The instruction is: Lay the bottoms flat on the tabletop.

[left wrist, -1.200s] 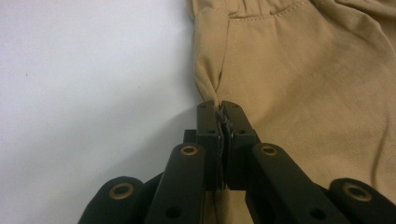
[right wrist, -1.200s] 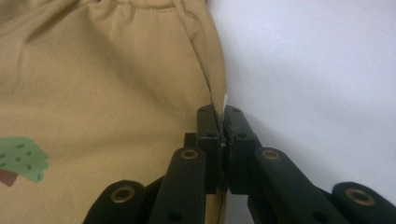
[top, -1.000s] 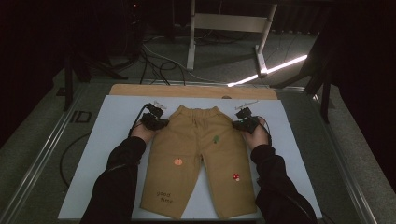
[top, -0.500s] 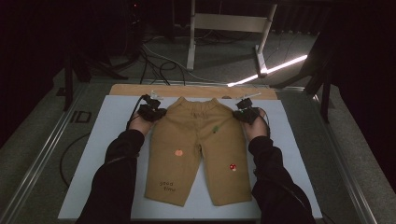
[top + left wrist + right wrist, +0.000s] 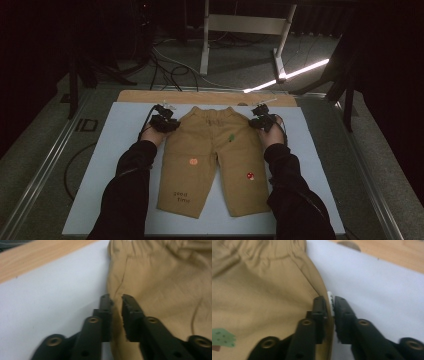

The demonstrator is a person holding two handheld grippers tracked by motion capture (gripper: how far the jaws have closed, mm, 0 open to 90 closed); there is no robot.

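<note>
A white mat covers the table, and tan trousers lie flat on its middle, waistband far. The left gripper pinches the trousers' left side seam near the waist; the right gripper is clamped on the right seam and its small white tag

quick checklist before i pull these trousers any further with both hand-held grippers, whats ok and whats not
1. Left hand-held gripper has cloth between its jaws at the edge of the trousers: ok.
2. Right hand-held gripper is closed on the opposite side seam, with the white tag in its grip: ok.
3. Both grips sit just below the waistband, at matching height: ok.
4. Trousers lie flat on the white sheet, legs spread apart: ok.
5. How firm either grip is: cannot tell.
6. Waistband short of the wooden strip at the far edge: ok.
</note>
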